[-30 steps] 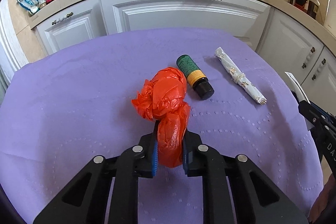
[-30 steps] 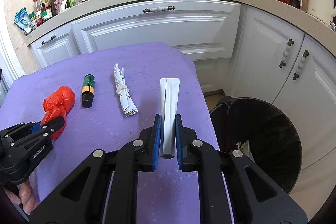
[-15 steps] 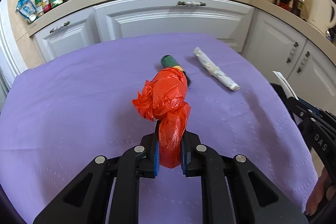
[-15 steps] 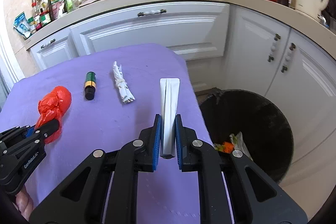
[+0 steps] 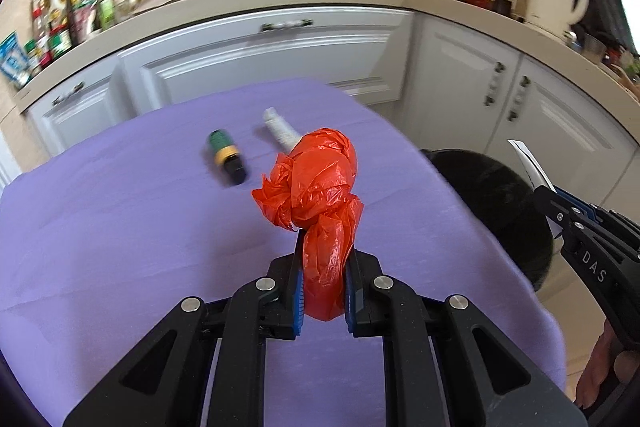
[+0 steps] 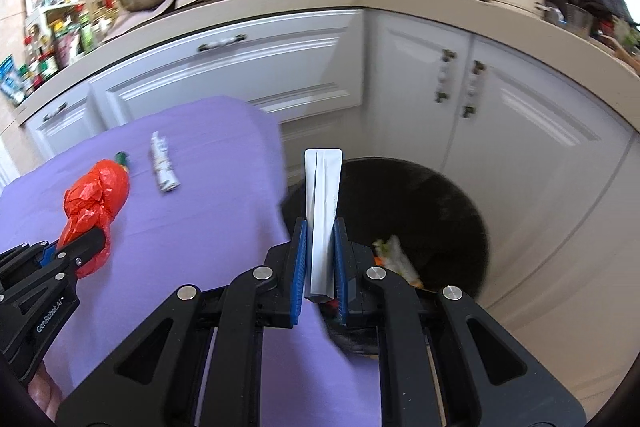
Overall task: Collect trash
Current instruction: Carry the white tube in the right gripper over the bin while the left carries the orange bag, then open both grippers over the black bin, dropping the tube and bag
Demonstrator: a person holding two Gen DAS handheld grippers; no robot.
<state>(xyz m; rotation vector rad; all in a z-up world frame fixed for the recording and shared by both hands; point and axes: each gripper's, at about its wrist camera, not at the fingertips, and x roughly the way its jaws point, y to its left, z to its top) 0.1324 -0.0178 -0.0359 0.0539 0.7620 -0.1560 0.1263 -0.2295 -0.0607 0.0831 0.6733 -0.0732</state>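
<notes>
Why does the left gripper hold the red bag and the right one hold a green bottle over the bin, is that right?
Not quite. The right gripper holds a folded white paper packet, as the right wrist view shows. The green bottle lies on the purple tablecloth. The left gripper does hold the red plastic bag, near the black bin.

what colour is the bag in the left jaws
Bright orange-red, a crumpled plastic bag; it shows best in the left wrist view.
</notes>
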